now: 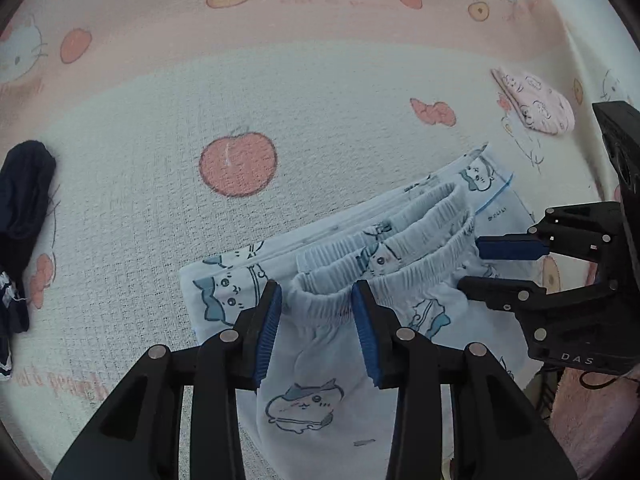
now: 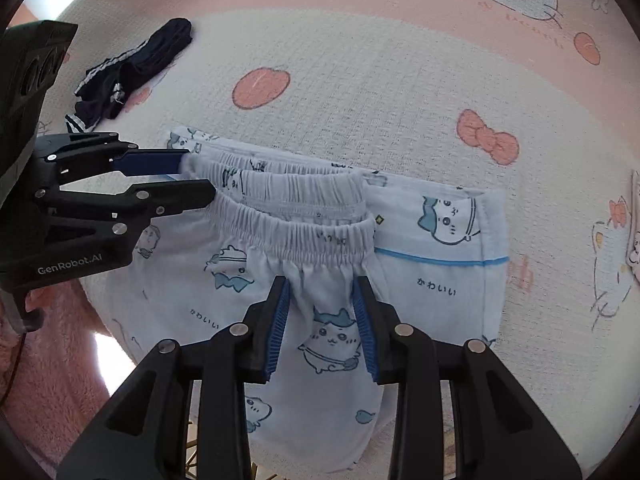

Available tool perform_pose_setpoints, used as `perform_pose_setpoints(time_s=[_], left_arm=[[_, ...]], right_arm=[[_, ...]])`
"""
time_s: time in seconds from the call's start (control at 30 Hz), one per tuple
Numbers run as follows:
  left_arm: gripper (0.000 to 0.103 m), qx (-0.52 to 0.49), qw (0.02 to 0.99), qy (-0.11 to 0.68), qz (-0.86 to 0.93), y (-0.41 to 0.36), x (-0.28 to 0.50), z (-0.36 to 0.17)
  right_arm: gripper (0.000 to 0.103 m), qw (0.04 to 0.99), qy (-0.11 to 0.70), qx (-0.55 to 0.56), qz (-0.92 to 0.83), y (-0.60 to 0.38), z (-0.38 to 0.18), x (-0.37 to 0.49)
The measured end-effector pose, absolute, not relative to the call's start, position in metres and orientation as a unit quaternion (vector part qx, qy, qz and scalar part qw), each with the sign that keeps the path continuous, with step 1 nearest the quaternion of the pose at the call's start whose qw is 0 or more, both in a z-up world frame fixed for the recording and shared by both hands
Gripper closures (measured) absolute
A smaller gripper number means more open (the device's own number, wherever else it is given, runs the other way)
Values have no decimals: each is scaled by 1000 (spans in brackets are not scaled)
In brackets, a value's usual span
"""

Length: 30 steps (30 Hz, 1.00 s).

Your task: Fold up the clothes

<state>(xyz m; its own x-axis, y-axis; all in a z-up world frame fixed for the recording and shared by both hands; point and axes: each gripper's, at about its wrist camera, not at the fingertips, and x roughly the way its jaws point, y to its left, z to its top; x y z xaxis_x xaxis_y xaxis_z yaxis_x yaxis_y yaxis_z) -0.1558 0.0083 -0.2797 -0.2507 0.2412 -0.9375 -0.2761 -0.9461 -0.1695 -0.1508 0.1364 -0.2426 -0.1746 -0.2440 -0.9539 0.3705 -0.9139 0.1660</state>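
both grippers are black plastic linkages with ribbed blue rubber pads. in our left wrist view the left gripper (image 1: 316,328) fills the bottom centre, its jaws spread apart, the gathered elastic waistband of the pale blue shorts (image 1: 320,360) lying between the pads without being pressed. at the far left of that frame a dark navy garment (image 1: 24,216) sits crumpled, soft and lumpy, well apart from the shorts. the shorts are thin cotton printed with blue cartoon cats, folded in flat layers on a waffle-textured blanket (image 1: 160,200) patterned with round peach shapes. at the upper right a small pink printed cloth (image 1: 536,104) lies bunched. at the right edge we see the right gripper (image 1: 472,266) reaching in sideways at the waistband's end.

in our right wrist view the left gripper (image 2: 200,176) comes in from the left edge, fingers either side of the ruffled waistband's end. the navy garment (image 2: 132,68), with white stripes, lies upper left. at bottom centre the right gripper (image 2: 322,320) stands parted over the shorts (image 2: 280,248), smooth cloth slack between its pads. a blue piped line crosses the folded panel at the right.
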Motion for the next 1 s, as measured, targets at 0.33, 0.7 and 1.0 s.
perform_pose_setpoints(time_s=[0.33,0.7,1.0], left_arm=[[62,-561,151,-67,811,-27,-128,-248],[62,-638,141,-27,756,31,-66,-283],[62,-655,89,69,747,23,-45,-291]], right_arm=[[68,174,-60,589,-787,193,-204,-148],[68,144,12,647,-749,162,-236,-83],[67,114,30,649,-751,174,-251,-56]])
